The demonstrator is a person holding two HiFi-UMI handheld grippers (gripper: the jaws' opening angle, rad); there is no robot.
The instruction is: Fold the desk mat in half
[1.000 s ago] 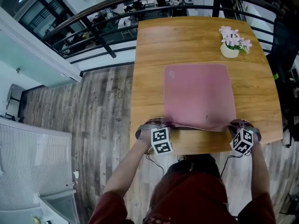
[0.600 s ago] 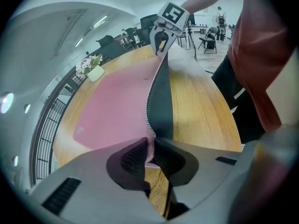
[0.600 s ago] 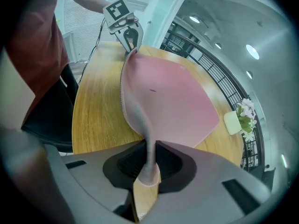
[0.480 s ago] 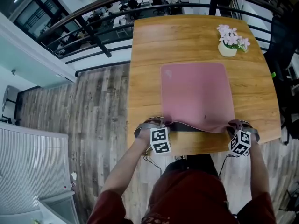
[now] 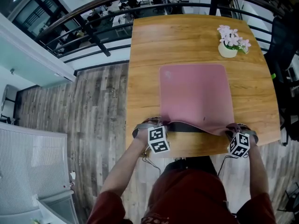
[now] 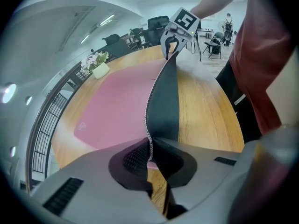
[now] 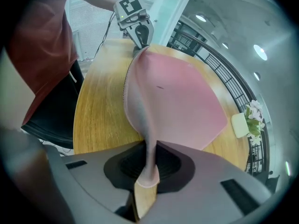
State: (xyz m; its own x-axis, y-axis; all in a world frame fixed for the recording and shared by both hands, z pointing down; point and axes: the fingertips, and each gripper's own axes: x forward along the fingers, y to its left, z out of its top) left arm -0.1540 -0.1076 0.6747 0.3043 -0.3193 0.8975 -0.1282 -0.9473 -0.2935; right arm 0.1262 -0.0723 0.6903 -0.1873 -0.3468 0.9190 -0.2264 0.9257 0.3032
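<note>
A pink desk mat (image 5: 195, 94) with a black underside lies on the wooden table (image 5: 187, 36). Its near edge is lifted off the wood, so a black strip shows beneath it. My left gripper (image 5: 159, 123) is shut on the mat's near left corner (image 6: 149, 146); its jaws have just been closing, and the mat edge sits pinched between them. My right gripper (image 5: 232, 129) is shut on the near right corner (image 7: 149, 160). In each gripper view the raised edge runs from my jaws to the other gripper: right gripper (image 6: 170, 43), left gripper (image 7: 140, 38).
A small white pot of pink flowers (image 5: 231, 42) stands at the table's far right corner. The person's body is against the table's near edge. A dark railing (image 5: 112, 13) runs beyond the far edge, and plank floor (image 5: 93, 120) lies to the left.
The mat's near edge has risen a little, and more of its black underside shows between the two grippers. Both hands stay at the near corners.
</note>
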